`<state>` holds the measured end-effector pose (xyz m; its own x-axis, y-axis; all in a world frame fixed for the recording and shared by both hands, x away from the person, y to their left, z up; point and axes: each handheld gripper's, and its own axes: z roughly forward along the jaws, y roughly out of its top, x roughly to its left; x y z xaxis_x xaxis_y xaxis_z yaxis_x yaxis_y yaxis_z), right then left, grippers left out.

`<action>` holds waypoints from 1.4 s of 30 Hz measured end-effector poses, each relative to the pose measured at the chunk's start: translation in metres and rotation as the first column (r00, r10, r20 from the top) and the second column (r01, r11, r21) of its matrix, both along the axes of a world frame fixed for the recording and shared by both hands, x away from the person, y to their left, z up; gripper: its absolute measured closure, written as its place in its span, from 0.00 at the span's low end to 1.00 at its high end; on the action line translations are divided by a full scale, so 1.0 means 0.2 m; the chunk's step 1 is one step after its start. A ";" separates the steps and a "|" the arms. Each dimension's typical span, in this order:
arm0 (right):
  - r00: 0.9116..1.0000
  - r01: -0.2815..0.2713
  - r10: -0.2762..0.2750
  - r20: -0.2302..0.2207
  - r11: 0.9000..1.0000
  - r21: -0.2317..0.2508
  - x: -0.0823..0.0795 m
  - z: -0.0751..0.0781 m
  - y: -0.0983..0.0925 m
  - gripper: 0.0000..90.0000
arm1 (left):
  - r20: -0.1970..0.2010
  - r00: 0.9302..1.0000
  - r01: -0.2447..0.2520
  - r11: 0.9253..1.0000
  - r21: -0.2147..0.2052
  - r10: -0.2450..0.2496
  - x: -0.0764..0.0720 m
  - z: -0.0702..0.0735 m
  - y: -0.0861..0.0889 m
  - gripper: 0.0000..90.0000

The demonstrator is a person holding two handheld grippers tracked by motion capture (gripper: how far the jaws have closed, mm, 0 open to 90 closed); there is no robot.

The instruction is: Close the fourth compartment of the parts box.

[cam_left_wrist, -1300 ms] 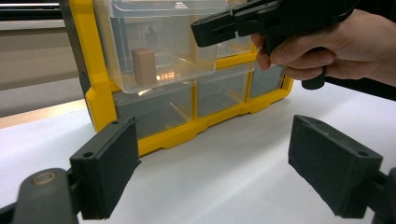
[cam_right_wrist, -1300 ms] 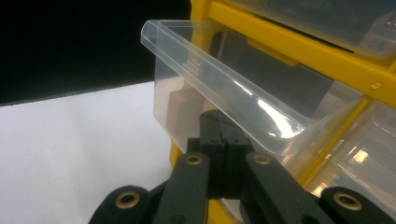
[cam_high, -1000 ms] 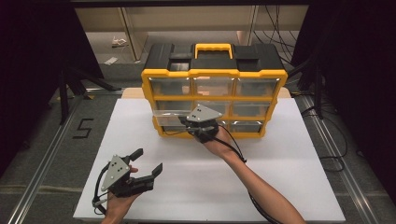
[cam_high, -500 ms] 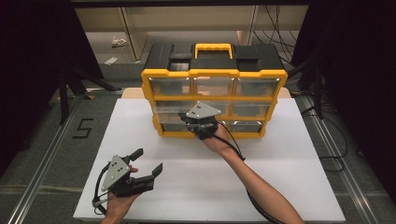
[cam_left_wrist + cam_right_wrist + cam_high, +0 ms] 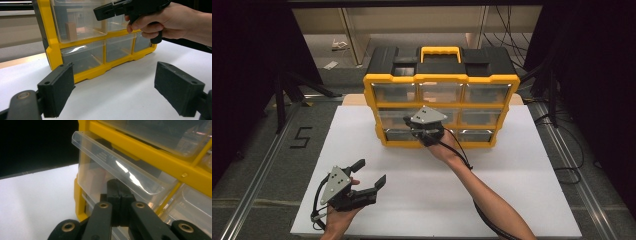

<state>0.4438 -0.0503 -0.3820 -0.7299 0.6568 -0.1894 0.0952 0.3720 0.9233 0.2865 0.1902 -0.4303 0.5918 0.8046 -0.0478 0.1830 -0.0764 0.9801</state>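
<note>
A yellow and black drawer cabinet (image 5: 440,79) stands at the back of the white board (image 5: 512,180). It has three rows of clear drawers. My right gripper (image 5: 408,121) is at the left drawer of the middle row (image 5: 112,167), and its jaws are pressed together on that drawer's clear front (image 5: 117,185). The drawer stands slightly out of the frame and holds a small wooden block (image 5: 71,31). My left gripper (image 5: 371,171) hovers wide open over the board's front left, holding nothing (image 5: 115,82). It faces the cabinet's lower left corner (image 5: 53,60).
A black "5" (image 5: 301,137) is marked on the floor left of the board. Metal rails (image 5: 262,170) run along both sides. Cables trail from both grippers, and more lie at the right (image 5: 572,150). Open board lies between the two hands.
My right gripper has shifted slightly toward the cabinet with the drawer front in its jaws. The left gripper has stayed in place, open.
</note>
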 end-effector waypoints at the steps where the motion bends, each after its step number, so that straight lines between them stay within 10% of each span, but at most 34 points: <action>1: 1.000 0.001 -0.001 -0.001 1.000 0.001 0.00 0.00 0.00 1.00 | 0.000 1.000 0.000 1.000 0.000 0.000 0.00 0.00 0.00 0.18; 42: 0.998 0.054 -0.054 0.028 0.999 0.000 0.06 -0.02 -0.01 1.00 | -0.002 1.000 -0.002 1.000 0.001 0.002 0.00 0.00 0.00 0.18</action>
